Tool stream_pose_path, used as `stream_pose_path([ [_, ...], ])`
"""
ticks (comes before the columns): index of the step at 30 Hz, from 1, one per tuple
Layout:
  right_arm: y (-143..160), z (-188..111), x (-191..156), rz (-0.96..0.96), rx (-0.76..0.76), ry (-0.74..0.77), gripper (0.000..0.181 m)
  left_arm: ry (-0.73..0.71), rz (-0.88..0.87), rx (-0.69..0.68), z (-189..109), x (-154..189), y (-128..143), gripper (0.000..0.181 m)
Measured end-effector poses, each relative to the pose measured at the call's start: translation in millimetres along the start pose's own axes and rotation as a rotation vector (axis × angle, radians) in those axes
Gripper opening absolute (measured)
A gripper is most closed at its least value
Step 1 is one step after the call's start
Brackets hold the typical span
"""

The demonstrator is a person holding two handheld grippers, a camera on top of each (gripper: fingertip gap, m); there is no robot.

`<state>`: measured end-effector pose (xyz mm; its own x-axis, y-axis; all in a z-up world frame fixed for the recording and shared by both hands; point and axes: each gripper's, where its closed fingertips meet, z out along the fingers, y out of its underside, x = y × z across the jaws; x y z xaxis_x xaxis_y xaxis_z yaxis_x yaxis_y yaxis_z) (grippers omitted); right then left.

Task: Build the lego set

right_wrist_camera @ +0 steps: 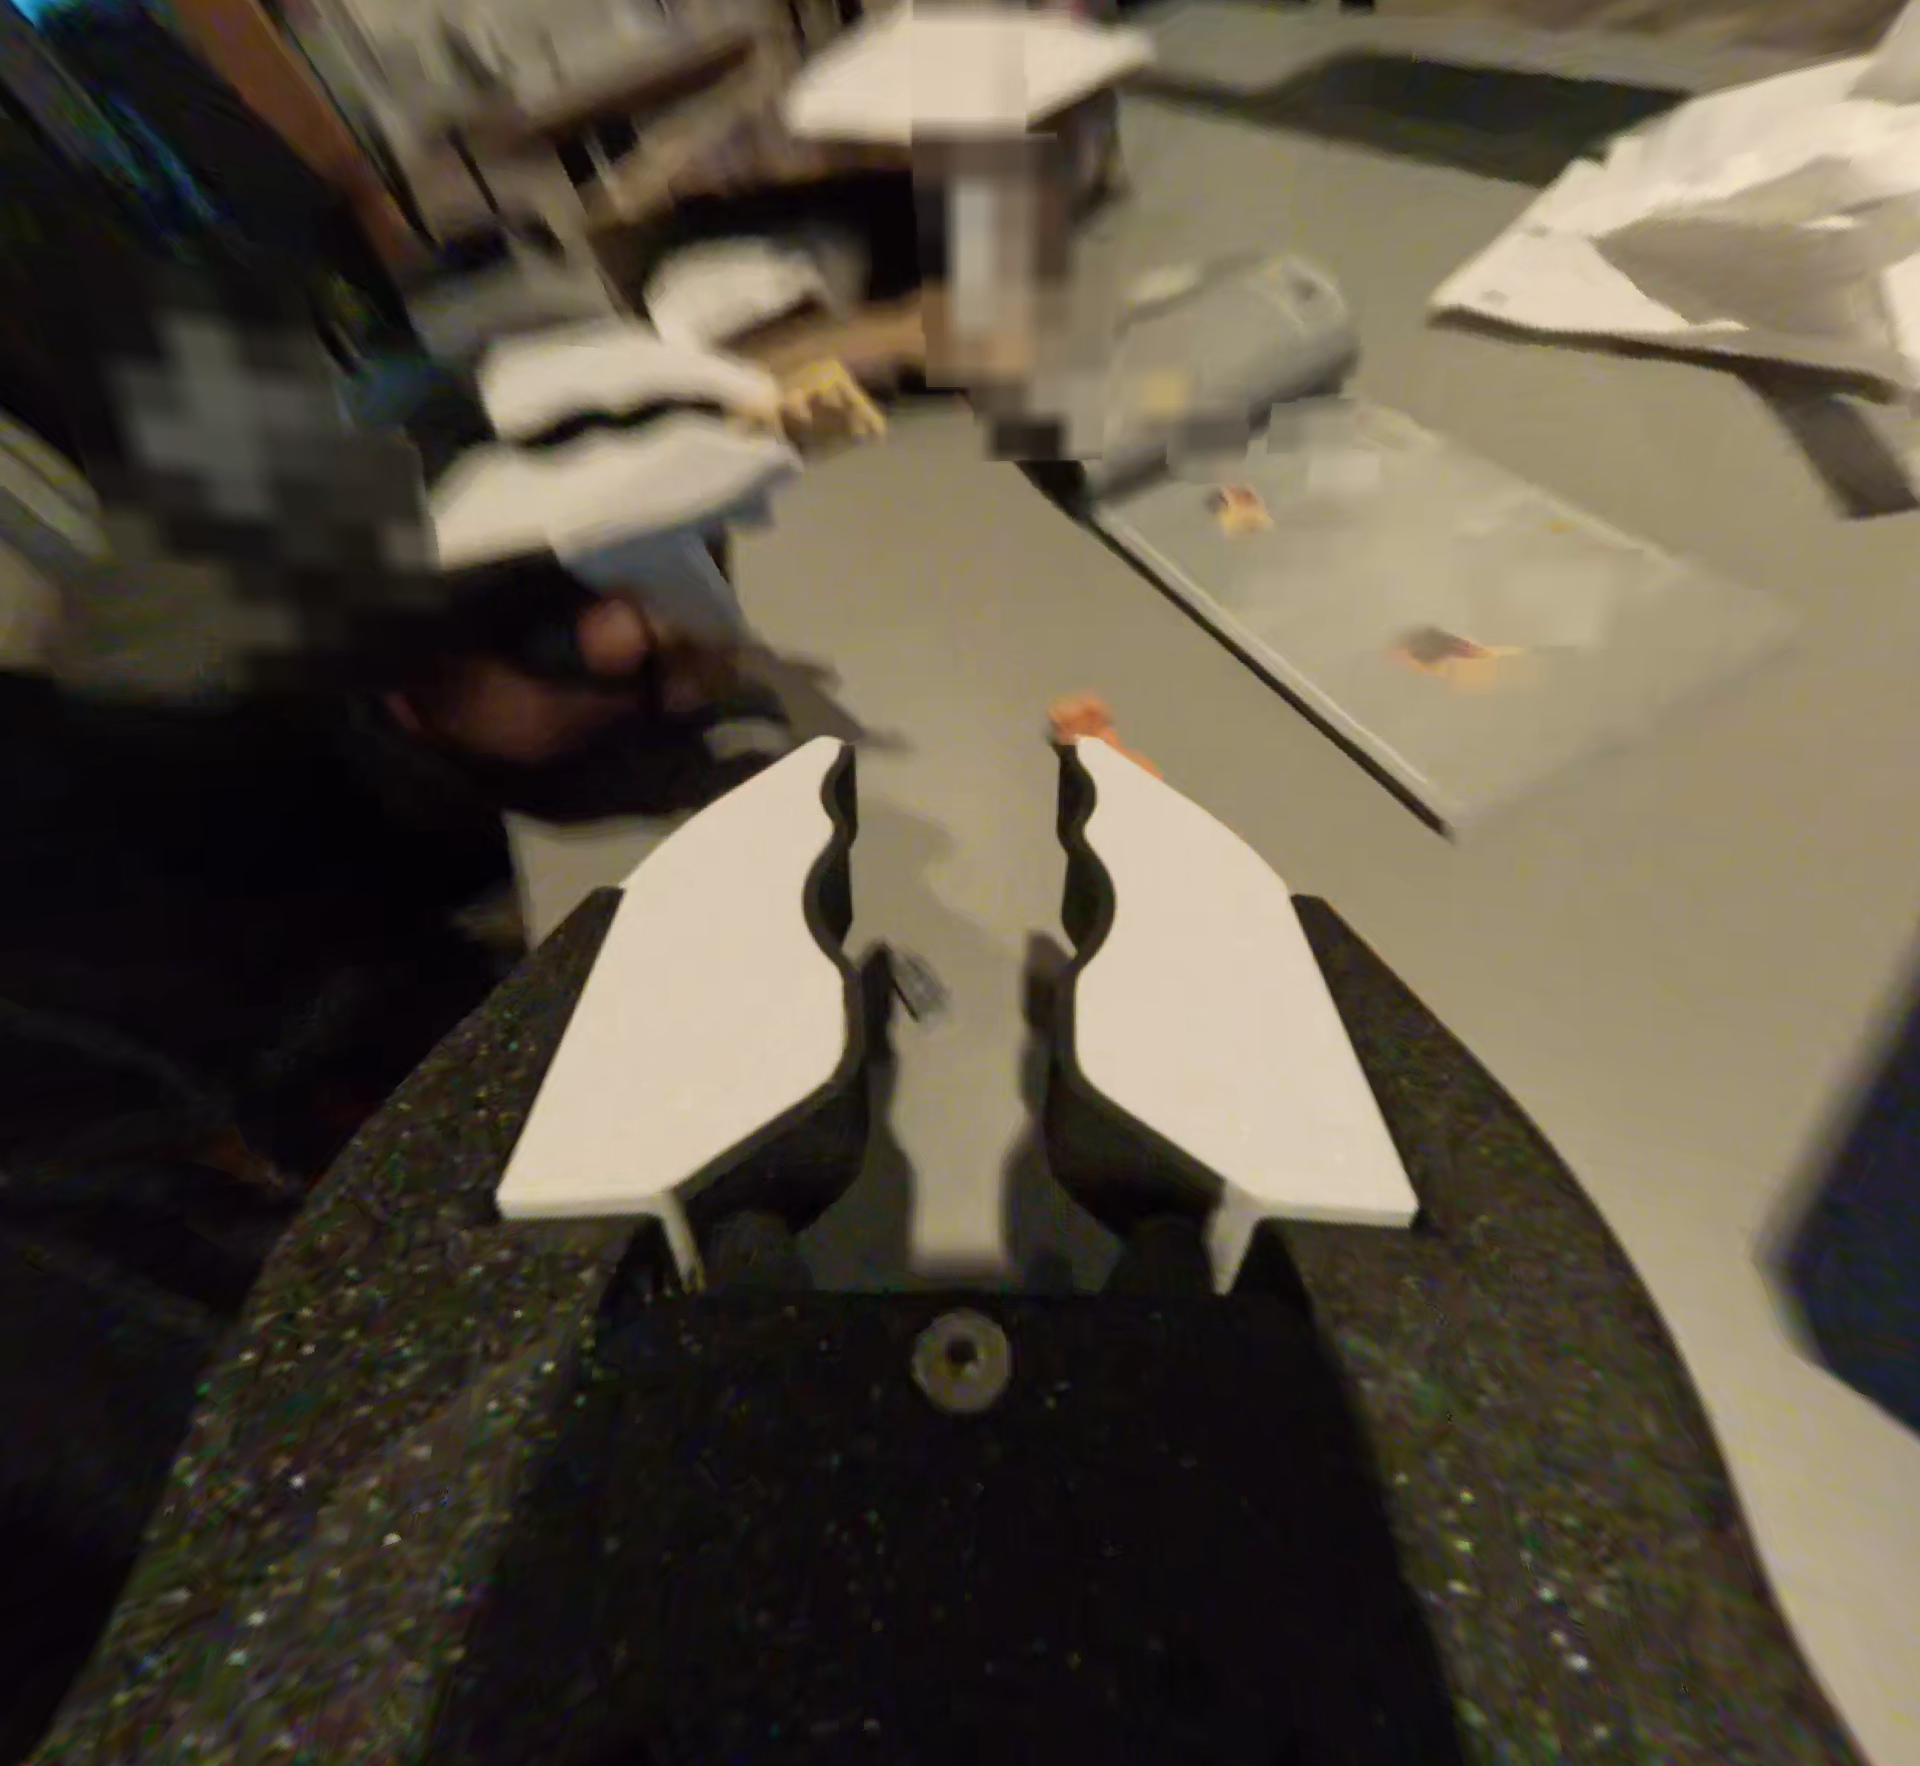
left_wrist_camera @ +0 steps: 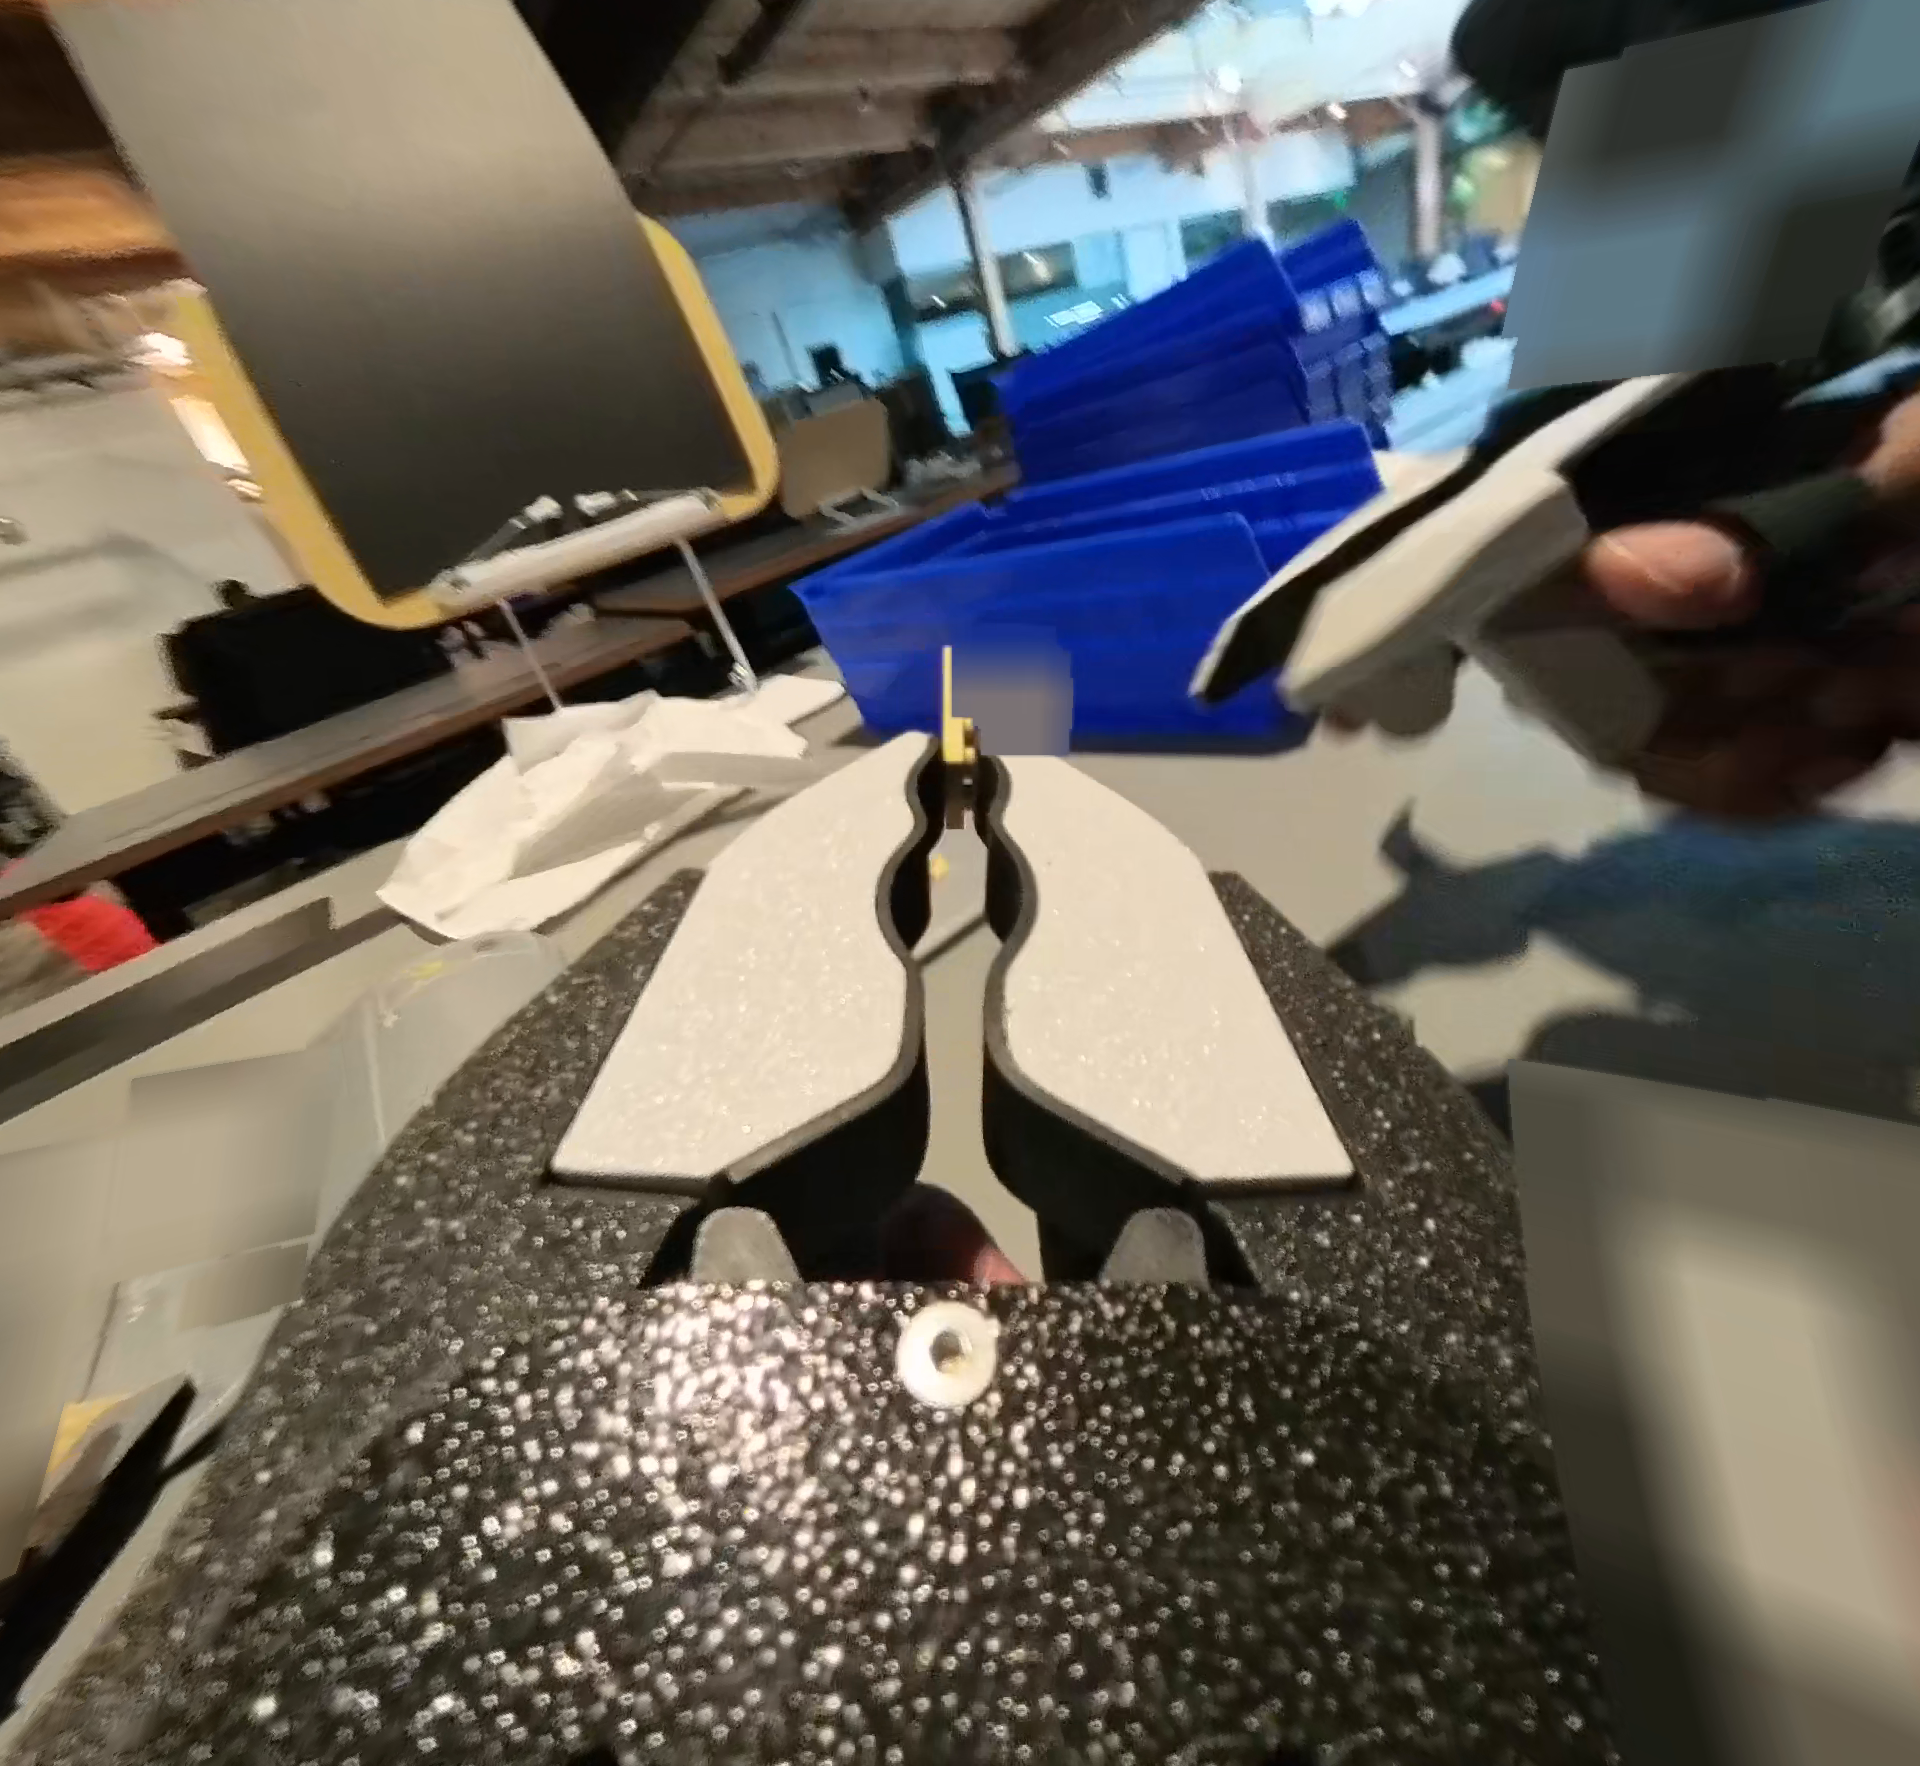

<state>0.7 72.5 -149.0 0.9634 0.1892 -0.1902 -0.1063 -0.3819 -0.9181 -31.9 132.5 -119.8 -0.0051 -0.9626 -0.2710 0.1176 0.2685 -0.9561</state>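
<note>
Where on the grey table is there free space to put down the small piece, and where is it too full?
Bare grey table lies ahead of the open right gripper, bordered by the clear sheet on the right and the left gripper on the left. Small orange pieces dot the sheet; crumpled white paper crowds the far right.

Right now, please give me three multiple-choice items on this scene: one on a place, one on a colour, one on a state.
1. Where do the blue plastic bins stand?
A. behind the left hand-held gripper
B. under the tablet
C. on the floor

2. What colour is the small lego piece pinched at the left tips?
A. red
B. yellow
C. green

3. How is the right hand-held gripper?
A. shut on a brick
B. shut on paper
C. open, holding nothing

Answers: 1 A, they rise beyond its tips; 2 B, a yellow sliver sticks up; 3 C, the grey table shows between its fingers.
</note>
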Motion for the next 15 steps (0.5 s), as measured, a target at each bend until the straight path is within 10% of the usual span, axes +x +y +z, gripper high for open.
stream_pose_path([
  [5,44,-5,5,-0.221,-0.321,0.008,0.032,0.109,-0.013,-0.064,4,11,10,0.004],
  [15,79,26,-15,-0.353,-0.507,-0.094,0.029,0.177,-0.075,-0.146,6,18,18,0.004],
])
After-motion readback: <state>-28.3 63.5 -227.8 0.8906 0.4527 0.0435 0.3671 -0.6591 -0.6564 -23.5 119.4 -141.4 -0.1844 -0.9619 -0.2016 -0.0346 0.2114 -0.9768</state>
